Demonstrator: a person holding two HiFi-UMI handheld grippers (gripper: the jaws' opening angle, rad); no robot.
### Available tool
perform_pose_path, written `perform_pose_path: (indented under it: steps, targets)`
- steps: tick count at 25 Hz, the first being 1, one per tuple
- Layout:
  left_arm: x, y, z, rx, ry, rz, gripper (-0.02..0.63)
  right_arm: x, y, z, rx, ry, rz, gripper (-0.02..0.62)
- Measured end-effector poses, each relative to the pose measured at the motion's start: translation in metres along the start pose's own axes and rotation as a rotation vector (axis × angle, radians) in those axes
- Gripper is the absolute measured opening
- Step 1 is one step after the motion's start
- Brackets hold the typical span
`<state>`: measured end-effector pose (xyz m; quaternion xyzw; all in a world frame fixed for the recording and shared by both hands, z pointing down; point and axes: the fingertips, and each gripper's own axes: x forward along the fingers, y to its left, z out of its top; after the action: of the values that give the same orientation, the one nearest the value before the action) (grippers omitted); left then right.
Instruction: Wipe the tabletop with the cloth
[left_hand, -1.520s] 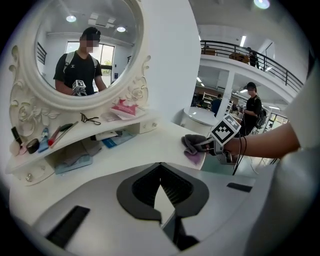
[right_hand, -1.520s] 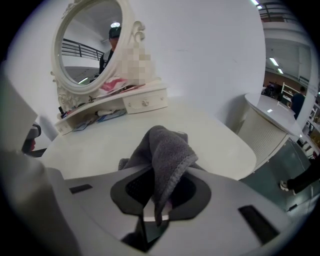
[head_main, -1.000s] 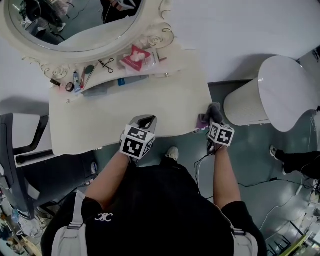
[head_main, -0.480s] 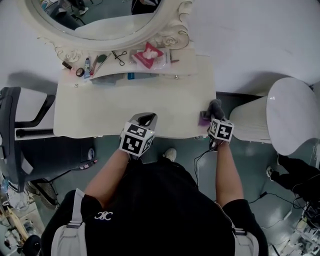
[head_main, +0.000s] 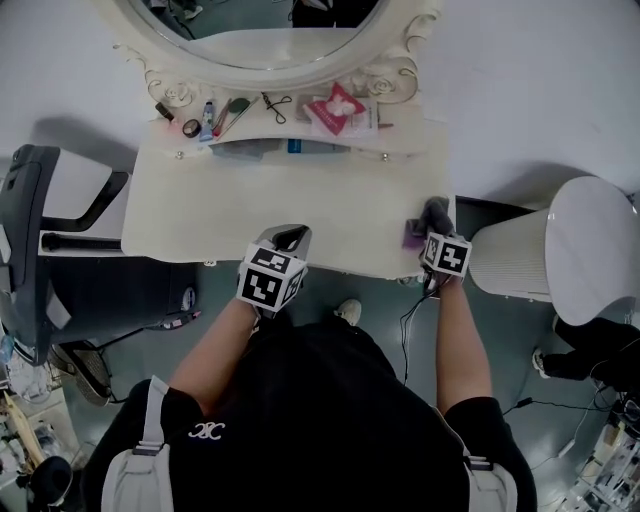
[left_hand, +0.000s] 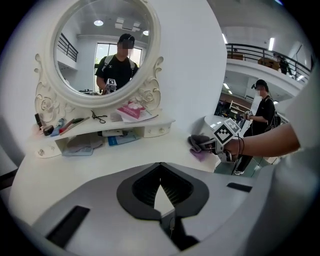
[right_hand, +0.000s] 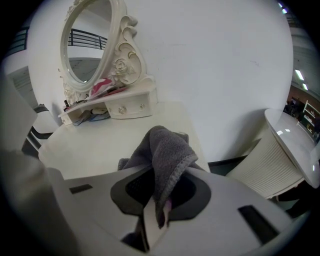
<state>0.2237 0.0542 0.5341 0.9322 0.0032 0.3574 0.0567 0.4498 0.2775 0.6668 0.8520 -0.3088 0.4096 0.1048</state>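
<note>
Cream vanity counter (head_main: 260, 215) set against a white wall, an ornate oval mirror (head_main: 270, 30) above it. A raised shelf (head_main: 400, 142) at the back is littered with small cosmetics and a pink packet (head_main: 338, 108). A white ribbed bin (head_main: 545, 262) is seen just off the right end, a black chair (head_main: 40, 230) off the left.

The right gripper (head_main: 434, 218) is held at the counter's front right corner, jaws clamped on a grey cloth (head_main: 428, 210) with a purple patch. The cloth is bunched, and its lower folds appear to rest on the surface at that corner.

The left gripper (head_main: 287, 240) is held over the front edge near the middle, jaws together with nothing between them.

Progress: no streaks or damp marks can be made out, so wiped area cannot be told from unwiped. With the cloth at the very corner, the work is judged barely begun or at the end of a pass. The broad middle and left of the counter are judged to remain.
</note>
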Motion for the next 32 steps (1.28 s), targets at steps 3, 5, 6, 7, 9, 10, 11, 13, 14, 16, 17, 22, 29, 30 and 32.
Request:
perform_pose_path:
  steps: [3, 5, 6, 7, 9, 10, 11, 13, 14, 16, 17, 22, 29, 30, 32]
  targets:
    - [-0.012, 0.017, -0.008, -0.024, -0.003, 0.016, 0.008, 0.005, 0.031, 0.003, -0.026, 0.008, 0.024, 0.060]
    - [-0.020, 0.027, -0.011, -0.032, -0.008, 0.026, 0.008, 0.009, 0.051, 0.006, -0.045, 0.009, 0.038, 0.060]
    - [-0.024, 0.033, -0.013, -0.037, -0.012, 0.032, 0.008, 0.010, 0.062, 0.008, -0.055, 0.011, 0.045, 0.060]
    - [-0.029, 0.039, -0.015, -0.043, -0.015, 0.038, 0.008, 0.011, 0.074, 0.009, -0.066, 0.012, 0.051, 0.060]
    - [-0.038, 0.051, -0.019, -0.060, -0.022, 0.051, 0.008, 0.014, 0.097, 0.011, -0.092, 0.015, 0.065, 0.060]
    - [-0.042, 0.057, -0.022, -0.069, -0.025, 0.058, 0.008, 0.015, 0.109, 0.012, -0.106, 0.016, 0.074, 0.060]
    - [-0.046, 0.062, -0.025, -0.078, -0.027, 0.064, 0.008, 0.016, 0.120, 0.013, -0.122, 0.017, 0.085, 0.060]
    - [-0.054, 0.074, -0.032, -0.096, -0.030, 0.078, 0.008, 0.020, 0.144, 0.016, -0.157, 0.020, 0.107, 0.060]
    - [-0.058, 0.080, -0.035, -0.106, -0.032, 0.087, 0.008, 0.022, 0.156, 0.017, -0.176, 0.023, 0.119, 0.060]
    - [-0.066, 0.093, -0.041, -0.128, -0.040, 0.105, 0.008, 0.026, 0.181, 0.019, -0.213, 0.027, 0.144, 0.060]
    - [-0.071, 0.099, -0.043, -0.139, -0.046, 0.114, 0.008, 0.028, 0.193, 0.020, -0.231, 0.029, 0.157, 0.060]
    - [-0.093, 0.127, -0.059, -0.205, -0.063, 0.146, 0.008, 0.033, 0.257, 0.024, -0.311, 0.042, 0.221, 0.060]
    - [-0.133, 0.169, -0.094, -0.283, -0.068, 0.220, 0.008, 0.042, 0.347, 0.030, -0.383, 0.037, 0.290, 0.060]
    - [-0.139, 0.176, -0.100, -0.296, -0.069, 0.233, 0.008, 0.043, 0.360, 0.031, -0.394, 0.036, 0.300, 0.060]
    - [-0.152, 0.190, -0.112, -0.323, -0.073, 0.261, 0.008, 0.045, 0.387, 0.030, -0.420, 0.037, 0.326, 0.060]
